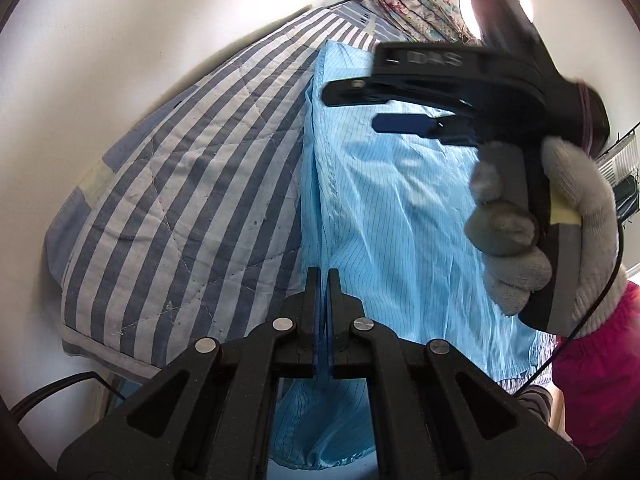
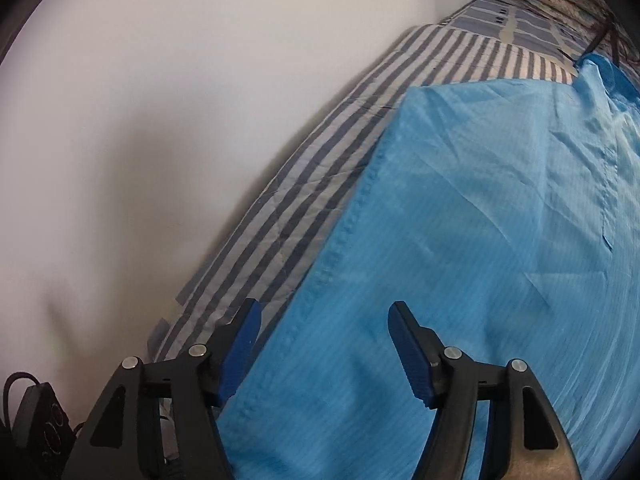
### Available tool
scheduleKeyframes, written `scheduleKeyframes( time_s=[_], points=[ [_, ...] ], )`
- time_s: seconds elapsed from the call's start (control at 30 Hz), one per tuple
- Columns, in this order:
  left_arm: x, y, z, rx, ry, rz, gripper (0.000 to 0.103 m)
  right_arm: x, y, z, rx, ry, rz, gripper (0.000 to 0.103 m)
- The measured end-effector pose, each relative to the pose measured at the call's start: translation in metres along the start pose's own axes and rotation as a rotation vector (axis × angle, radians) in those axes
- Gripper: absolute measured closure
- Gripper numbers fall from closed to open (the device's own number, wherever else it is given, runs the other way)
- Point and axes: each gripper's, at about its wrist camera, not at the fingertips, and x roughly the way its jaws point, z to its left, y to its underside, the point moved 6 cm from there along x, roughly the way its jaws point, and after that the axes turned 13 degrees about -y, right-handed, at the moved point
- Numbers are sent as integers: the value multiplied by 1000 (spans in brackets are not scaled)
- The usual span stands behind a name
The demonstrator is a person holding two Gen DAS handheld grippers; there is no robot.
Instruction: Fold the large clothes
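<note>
left wrist view: the left gripper (image 1: 323,276) has its jaws pressed together on a pinch of the light blue garment (image 1: 392,208), with cloth bunching and hanging below the fingers at 6 o'clock. the right gripper (image 1: 384,108), held in a gloved hand (image 1: 536,232) at 2 o'clock, stands with its jaws well apart and nothing between them; in the right wrist view the right gripper (image 2: 324,320) hangs just over the garment (image 2: 480,220) without clamping it.

the step in hand looks like taking a second hold before carrying a fold over. to do it well, i'd bring the open jaws down on the hemmed edge that runs from 7 to 12 o'clock in the right wrist view, catch every layer, and keep the left pinch steady so the cloth stays taut and does not drag.

the garment is thin, slightly shiny and finely pinstriped, with soft creases and a stitched seam. it lies spread along the striped quilt (image 1: 168,184) on the bed, beside a white wall (image 2: 160,120), with a floral bundle (image 1: 416,4) beyond it at 12 o'clock.
</note>
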Motion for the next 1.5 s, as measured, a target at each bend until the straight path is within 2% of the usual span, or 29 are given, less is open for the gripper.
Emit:
scheduleKeyframes(
  time_s=[0.13,0.23,0.33,0.4,0.47,0.5,0.57,0.6,0.63,0.7,0.73,0.77,0.9,1.07,1.13,1.2,1.3,1.4,1.5],
  points=[
    [-1,1,1,1,1,-2,103,23,-1,9,-7,92,69,36],
    [-1,1,2,1,4,-3,103,36,0,11,-12,148,97,42],
    [-1,0,1,4,7,-7,103,46,4,12,-18,196,129,42],
    [-1,-1,-1,9,8,-9,103,53,7,13,-37,230,155,52],
    [-1,-2,-5,13,9,-13,103,58,8,13,-61,263,173,79],
    [-2,-3,-5,12,14,-17,103,59,9,13,-68,266,175,83],
    [-4,-5,-5,-13,34,-17,103,58,9,13,-63,251,166,98],
    [-3,-7,-2,-41,58,-4,101,56,9,13,-57,237,162,99],
    [0,-9,2,-65,75,14,95,54,9,12,-49,221,159,101],
    [4,-12,13,-119,89,23,49,50,7,9,-39,192,151,103],
    [6,-14,19,-139,93,21,42,48,6,8,-33,175,146,103],
    [8,-15,23,-158,95,26,39,46,4,5,-26,161,140,103],
    [26,-10,32,-178,115,93,39,34,2,-3,-10,119,119,103],
    [30,7,21,-116,155,137,40,14,-5,-20,2,67,91,103],
    [26,16,15,-87,178,152,51,6,-8,-23,15,45,76,103],
    [21,27,9,-57,173,162,83,-7,-11,-26,29,22,60,103],
    [4,33,-2,3,99,101,95,-17,-11,-30,43,-13,41,103],
    [-19,32,-23,89,34,2,96,-27,-10,-34,53,-42,12,103],
    [-34,30,-51,161,6,-69,96,-42,-12,-33,86,-86,-25,103]
  ],
)
